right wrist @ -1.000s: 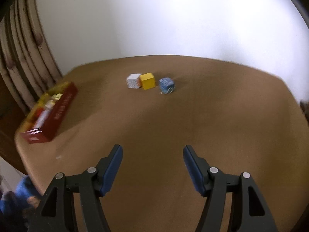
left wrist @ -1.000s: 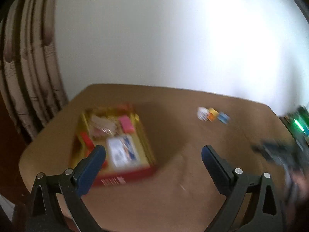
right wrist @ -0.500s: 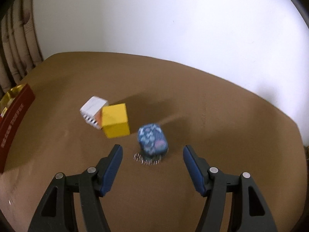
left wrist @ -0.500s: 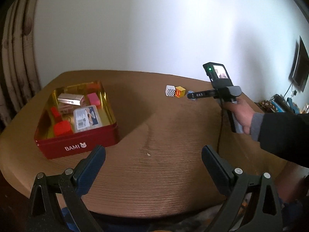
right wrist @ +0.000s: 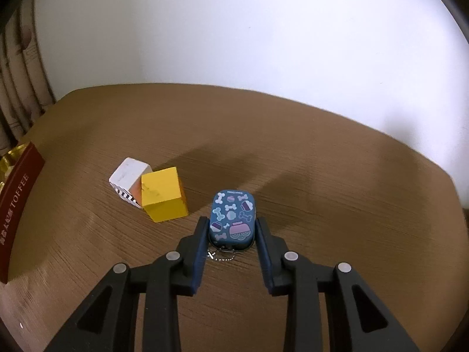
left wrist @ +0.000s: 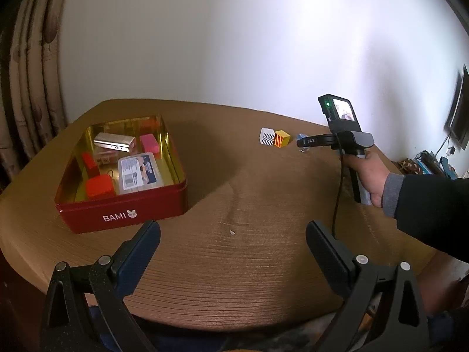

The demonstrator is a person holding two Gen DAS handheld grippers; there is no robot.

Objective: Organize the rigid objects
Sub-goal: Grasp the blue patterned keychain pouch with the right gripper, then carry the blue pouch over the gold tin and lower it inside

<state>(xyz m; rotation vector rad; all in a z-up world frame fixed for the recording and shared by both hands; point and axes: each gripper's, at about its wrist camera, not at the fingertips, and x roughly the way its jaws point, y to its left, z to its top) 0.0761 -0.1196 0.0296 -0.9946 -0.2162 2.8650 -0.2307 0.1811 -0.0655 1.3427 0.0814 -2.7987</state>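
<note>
A small blue case (right wrist: pixel 233 220) with a bone pattern and a bead chain lies on the brown table (right wrist: pixel 322 190). My right gripper (right wrist: pixel 231 220) straddles it; its jaws are closing and both pads touch the case's sides. Just left of it, a yellow block (right wrist: pixel 161 190) leans against a white striped block (right wrist: pixel 129 173). In the left wrist view a hand (left wrist: pixel 363 173) holds the right gripper (left wrist: pixel 304 142) over the blue case (left wrist: pixel 302 136). My left gripper (left wrist: pixel 233 230) hangs open over the near table with nothing between its fingers. The open red tin (left wrist: pixel 123 214) stands at the left.
The tin holds a silver box (left wrist: pixel 114 142), a pink block (left wrist: pixel 150 143), red blocks (left wrist: pixel 99 186) and a labelled plastic case (left wrist: pixel 140 173). Curtains (left wrist: pixel 26 73) hang at the left, a white wall behind. The red tin (right wrist: pixel 17 205) shows at the right wrist view's left edge.
The right gripper moved in over the blue case and its jaws narrowed from wide apart to touching the case. The left gripper dipped at first, then held still.
</note>
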